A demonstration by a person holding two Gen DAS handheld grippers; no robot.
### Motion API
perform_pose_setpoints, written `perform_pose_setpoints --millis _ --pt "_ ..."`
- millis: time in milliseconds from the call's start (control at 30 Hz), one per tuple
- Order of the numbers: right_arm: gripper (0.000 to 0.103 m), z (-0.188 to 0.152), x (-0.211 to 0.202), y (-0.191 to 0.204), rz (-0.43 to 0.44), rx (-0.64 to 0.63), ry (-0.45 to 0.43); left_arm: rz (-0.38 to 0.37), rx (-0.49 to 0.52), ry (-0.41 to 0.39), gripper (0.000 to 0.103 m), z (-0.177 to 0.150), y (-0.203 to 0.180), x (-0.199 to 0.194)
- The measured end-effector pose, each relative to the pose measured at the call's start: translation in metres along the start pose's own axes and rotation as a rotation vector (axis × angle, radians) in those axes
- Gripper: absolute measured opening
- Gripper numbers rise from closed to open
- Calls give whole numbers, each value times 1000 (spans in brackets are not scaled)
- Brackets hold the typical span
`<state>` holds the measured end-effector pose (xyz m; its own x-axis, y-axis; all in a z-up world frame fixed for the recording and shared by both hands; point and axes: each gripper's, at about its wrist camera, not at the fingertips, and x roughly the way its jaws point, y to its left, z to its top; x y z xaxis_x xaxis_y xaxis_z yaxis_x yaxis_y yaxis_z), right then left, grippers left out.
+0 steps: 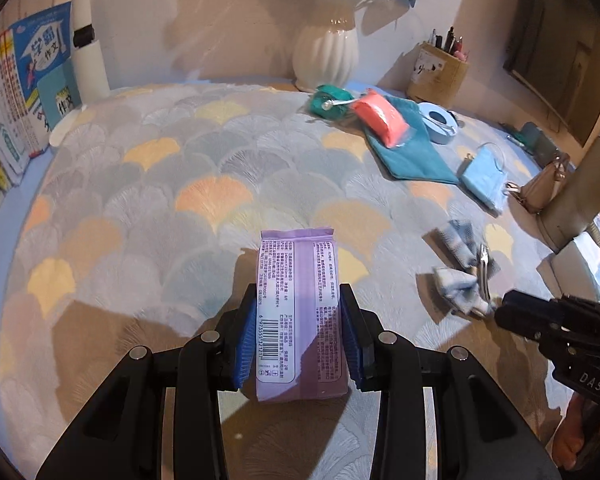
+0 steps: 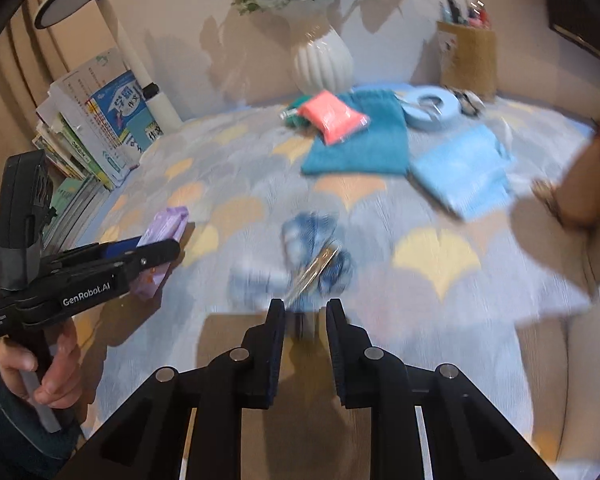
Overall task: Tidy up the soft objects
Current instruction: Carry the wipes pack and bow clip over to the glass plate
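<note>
Your left hand-held gripper [image 1: 300, 312] clamps the purple wipes pack [image 1: 298, 312] above the patterned surface [image 1: 180, 152]. Your right hand-held gripper [image 2: 304, 312] hangs part-open and empty just short of the blue-white hair bow [image 2: 312, 256].

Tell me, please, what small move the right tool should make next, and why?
Probably ease the right tool forward and close it on the blue-and-white hair bow. Its jaws stand open just short of the bow, while the left tool already holds the purple tissue pack, so the bow looks like the next soft item.
</note>
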<state>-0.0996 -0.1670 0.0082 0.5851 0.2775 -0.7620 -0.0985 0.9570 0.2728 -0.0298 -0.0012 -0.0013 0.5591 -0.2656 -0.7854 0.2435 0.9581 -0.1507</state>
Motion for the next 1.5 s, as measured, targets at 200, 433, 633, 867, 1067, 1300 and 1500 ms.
perform_pose_setpoints --millis 200,433,633,867,1067,1300,1500 --pt "60 -3 3 -7 74 115 31 6 19 -46 34 -5 -2 -3" --pt "73 22 33 25 -111 35 6 25 -6 -61 34 -6 3 -4" --pt "29 20 40 53 -232 -141 -10 46 1 -64 34 -6 1 -4" --pt "24 -10 -2 62 -103 -190 -55 43 -15 -115 34 -10 -8 -27" --pt "24 -18 -68 37 -67 -84 -143 -153 44 -150 34 -9 -60 -64" --pt "24 -25 -150 -15 -137 36 -271 -381 153 -159 34 10 -146 -99" --pt "24 -44 -218 -87 -273 161 -373 -469 339 -196 34 24 -242 -118"
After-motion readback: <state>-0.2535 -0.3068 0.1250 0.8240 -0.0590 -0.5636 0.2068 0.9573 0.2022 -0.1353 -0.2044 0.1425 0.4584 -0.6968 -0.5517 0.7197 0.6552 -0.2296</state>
